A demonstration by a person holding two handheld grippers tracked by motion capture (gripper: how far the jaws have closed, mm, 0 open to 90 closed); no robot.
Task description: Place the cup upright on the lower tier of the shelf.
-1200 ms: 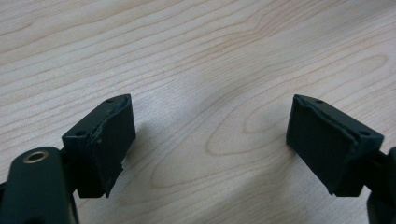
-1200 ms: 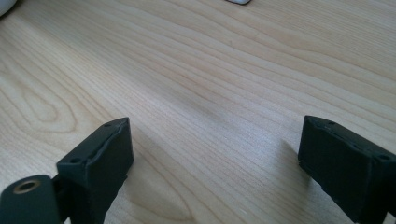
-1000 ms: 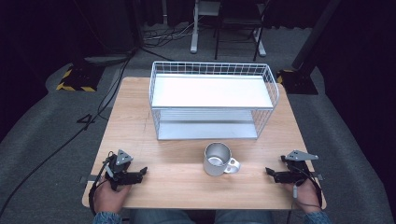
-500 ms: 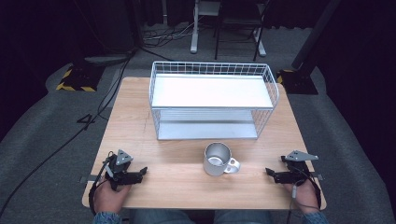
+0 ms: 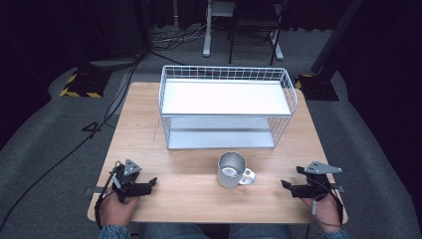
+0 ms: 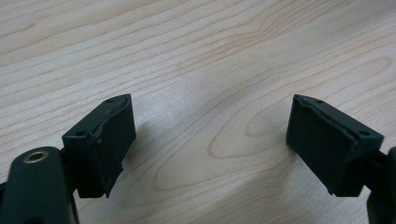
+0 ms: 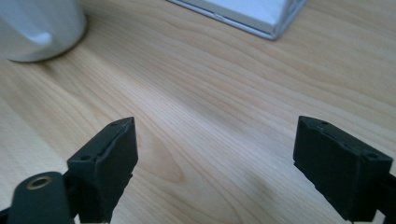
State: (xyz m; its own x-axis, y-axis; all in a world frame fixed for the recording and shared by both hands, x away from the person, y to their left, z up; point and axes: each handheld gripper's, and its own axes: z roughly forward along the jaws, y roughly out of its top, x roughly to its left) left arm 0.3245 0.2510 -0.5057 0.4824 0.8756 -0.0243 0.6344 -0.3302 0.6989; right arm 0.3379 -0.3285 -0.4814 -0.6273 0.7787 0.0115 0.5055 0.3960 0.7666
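We see a small metal mug point(image 5: 232, 170) standing upright near the middle of a pale, wood-grained surface point(image 5: 144, 134), its looped handle turned toward our right. It is round, smooth and silvery grey. Just behind it sits a white wire basket point(image 5: 227, 107), rectangular, with a flat white shelf. The left tool point(image 5: 149, 183) and the right tool point(image 5: 287, 186) rest near the front edge, each with its black jaws spread apart, gripping nothing.
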